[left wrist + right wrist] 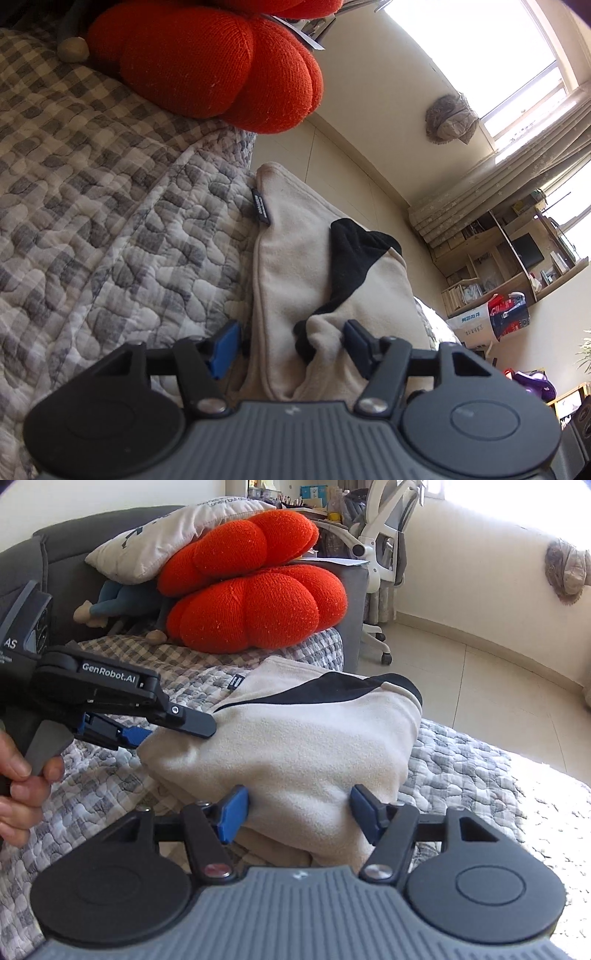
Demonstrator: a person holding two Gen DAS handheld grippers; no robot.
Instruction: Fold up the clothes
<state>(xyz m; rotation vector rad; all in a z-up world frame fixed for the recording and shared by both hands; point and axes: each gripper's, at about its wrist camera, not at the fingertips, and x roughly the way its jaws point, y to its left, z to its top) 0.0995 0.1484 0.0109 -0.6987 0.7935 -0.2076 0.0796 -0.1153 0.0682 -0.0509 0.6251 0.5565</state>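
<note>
A cream fleece garment (291, 236) with a black lining (354, 254) lies folded into a thick bundle on the checked quilt (92, 184). My left gripper (290, 343) is shut on the bundle's near end, where the fabric bunches between the blue pads. In the right wrist view the left gripper (177, 733) bites the garment (295, 738) at its left corner, one finger on top and one beneath. My right gripper (299, 812) is shut on the garment's near edge, and the thick fold fills the gap between its pads.
Red knitted cushions (255, 605) and a white pillow (166, 535) are stacked at the back of the grey sofa. A hand (22, 786) holds the left gripper's handle. The quilt (461, 775) spreads to the right. An office chair (380, 535) stands on the tiled floor beyond.
</note>
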